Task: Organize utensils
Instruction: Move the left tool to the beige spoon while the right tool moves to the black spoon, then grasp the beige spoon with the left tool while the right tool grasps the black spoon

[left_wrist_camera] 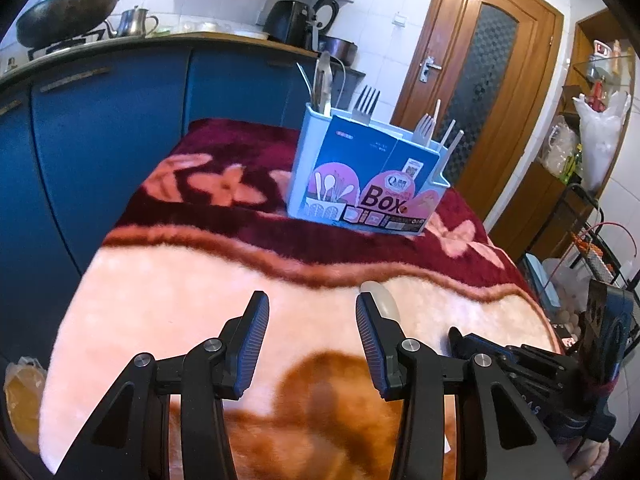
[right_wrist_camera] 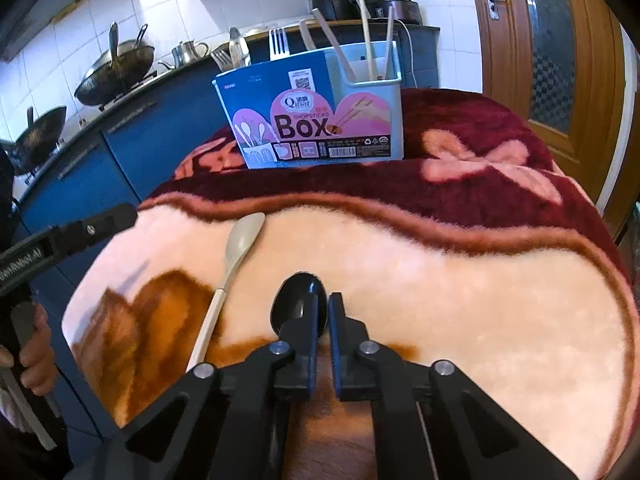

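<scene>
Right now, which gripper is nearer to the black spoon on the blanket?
The right gripper: its fingers are nearly closed around the black spoon. The left gripper is open and holds nothing, off to the left beyond the beige spoon.

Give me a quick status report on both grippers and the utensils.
Left gripper open, empty, above the blanket. Right gripper shut on black spoon. Beige spoon loose on blanket. Path to utensil box looks unobstructed.

My left gripper [left_wrist_camera: 312,322] hung with its jaws spread wide, nothing between them. My right gripper [right_wrist_camera: 323,312] sat low, its 2 fingers [right_wrist_camera: 310,334] nearly closed on a black spoon [right_wrist_camera: 298,302].
</scene>
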Demonstrator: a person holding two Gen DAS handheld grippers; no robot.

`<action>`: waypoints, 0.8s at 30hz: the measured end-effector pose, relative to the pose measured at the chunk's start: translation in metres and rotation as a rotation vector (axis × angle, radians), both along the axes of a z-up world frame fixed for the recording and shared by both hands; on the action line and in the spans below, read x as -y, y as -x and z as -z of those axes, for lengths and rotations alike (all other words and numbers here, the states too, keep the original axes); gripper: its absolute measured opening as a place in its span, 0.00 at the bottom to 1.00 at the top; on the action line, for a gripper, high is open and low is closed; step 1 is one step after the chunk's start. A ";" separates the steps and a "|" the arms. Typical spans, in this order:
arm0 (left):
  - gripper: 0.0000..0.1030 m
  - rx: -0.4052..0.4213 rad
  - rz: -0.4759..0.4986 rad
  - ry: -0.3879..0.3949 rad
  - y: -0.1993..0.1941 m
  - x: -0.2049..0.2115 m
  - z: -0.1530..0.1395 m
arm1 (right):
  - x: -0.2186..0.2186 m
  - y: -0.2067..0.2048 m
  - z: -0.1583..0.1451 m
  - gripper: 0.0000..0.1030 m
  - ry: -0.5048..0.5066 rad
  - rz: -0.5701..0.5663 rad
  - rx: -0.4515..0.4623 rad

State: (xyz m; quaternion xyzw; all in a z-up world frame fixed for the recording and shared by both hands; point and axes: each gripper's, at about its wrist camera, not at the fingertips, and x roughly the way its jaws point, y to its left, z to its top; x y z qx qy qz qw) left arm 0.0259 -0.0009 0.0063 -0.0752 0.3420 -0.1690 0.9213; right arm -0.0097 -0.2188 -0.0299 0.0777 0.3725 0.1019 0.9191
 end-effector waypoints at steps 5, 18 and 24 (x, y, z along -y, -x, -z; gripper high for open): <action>0.45 -0.038 0.030 0.012 -0.006 0.009 0.006 | 0.007 0.003 -0.003 0.03 -0.052 0.015 0.023; 0.30 -0.211 0.188 0.086 -0.029 0.048 0.031 | 0.031 0.015 -0.026 0.03 -0.038 0.127 0.139; 0.29 -0.264 0.194 0.064 -0.040 0.061 0.042 | 0.033 0.020 -0.029 0.03 -0.034 0.133 0.169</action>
